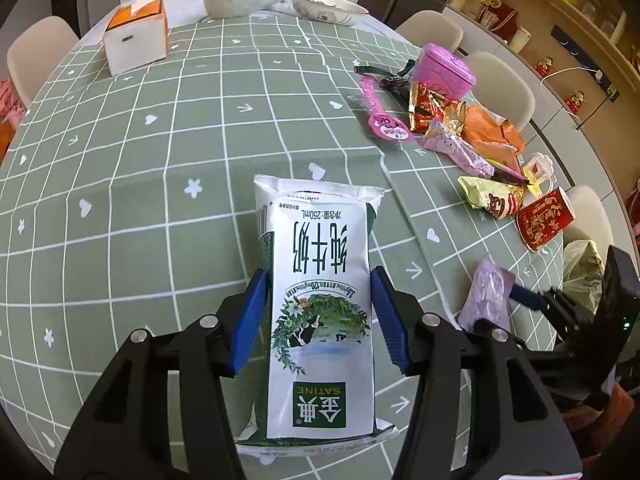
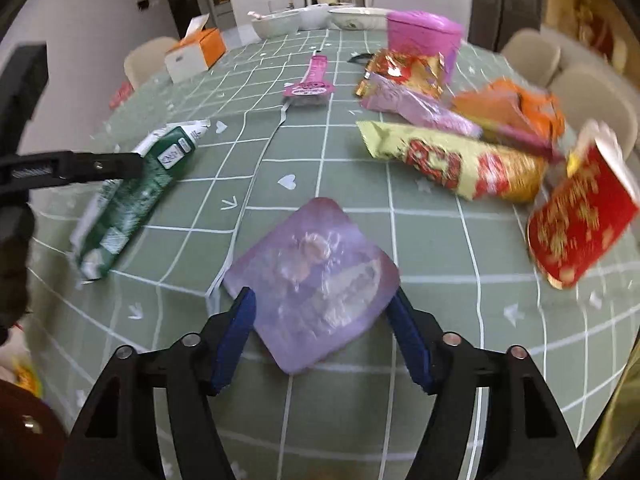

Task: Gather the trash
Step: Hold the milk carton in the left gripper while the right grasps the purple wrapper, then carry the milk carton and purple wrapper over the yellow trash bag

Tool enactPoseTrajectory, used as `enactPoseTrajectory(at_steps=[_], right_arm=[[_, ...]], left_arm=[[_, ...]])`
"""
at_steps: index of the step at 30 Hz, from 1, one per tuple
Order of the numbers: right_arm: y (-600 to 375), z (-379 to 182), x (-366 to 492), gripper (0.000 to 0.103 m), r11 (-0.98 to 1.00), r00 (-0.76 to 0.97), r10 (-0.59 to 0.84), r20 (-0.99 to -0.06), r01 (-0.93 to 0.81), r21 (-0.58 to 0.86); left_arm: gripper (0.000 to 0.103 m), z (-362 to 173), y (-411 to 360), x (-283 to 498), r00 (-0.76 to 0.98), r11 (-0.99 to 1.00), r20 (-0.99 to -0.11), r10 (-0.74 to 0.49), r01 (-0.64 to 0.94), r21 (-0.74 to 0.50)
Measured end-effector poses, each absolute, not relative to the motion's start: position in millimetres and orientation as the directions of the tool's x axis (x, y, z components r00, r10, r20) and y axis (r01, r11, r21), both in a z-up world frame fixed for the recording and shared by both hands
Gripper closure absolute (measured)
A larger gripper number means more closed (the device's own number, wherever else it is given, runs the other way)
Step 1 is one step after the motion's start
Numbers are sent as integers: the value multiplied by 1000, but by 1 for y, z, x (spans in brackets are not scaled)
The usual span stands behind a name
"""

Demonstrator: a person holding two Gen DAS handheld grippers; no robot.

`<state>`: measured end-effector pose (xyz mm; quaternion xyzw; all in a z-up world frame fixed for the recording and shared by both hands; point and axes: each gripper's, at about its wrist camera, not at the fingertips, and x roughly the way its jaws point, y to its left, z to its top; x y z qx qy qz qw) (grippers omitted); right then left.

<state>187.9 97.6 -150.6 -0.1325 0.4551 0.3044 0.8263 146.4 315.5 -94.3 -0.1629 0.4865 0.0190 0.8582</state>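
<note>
My left hand-held gripper (image 1: 319, 320) grasps the milk carton (image 1: 320, 300); right hand-held gripper (image 2: 322, 334) released around a blurred purple wrapper (image 2: 312, 284)

The green checked tablecloth (image 1: 140, 184) lay open across its left and middle. Along the right edge, wrappers (image 1: 472, 140), a pink tin (image 1: 442, 68) and a red paper cup (image 1: 544, 220) crowded together. Bowls (image 1: 232, 2) and a tissue box (image 1: 134, 38) blocked the far end.

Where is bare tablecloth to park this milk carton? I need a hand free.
Free: the wide stretch between the tissue box and milk carton. Crowded: the wrapper pile from pink tin to red cup.
</note>
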Motion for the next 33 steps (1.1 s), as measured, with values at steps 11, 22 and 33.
enactPoseTrajectory(at_steps=[11, 22, 33], right_arm=[[96, -131, 192, 95, 774, 435, 421, -796, -629, 66], [75, -61, 179, 99, 800, 541, 439, -717, -599, 37], [3, -12, 173, 99, 858, 663, 384, -643, -514, -18]], left_arm=[[53, -95, 317, 138, 533, 936, -835, -140, -203, -286], [54, -61, 295, 149, 595, 948, -786, -167, -121, -294], [54, -12, 240, 175, 668, 955, -718, -199, -31, -294]])
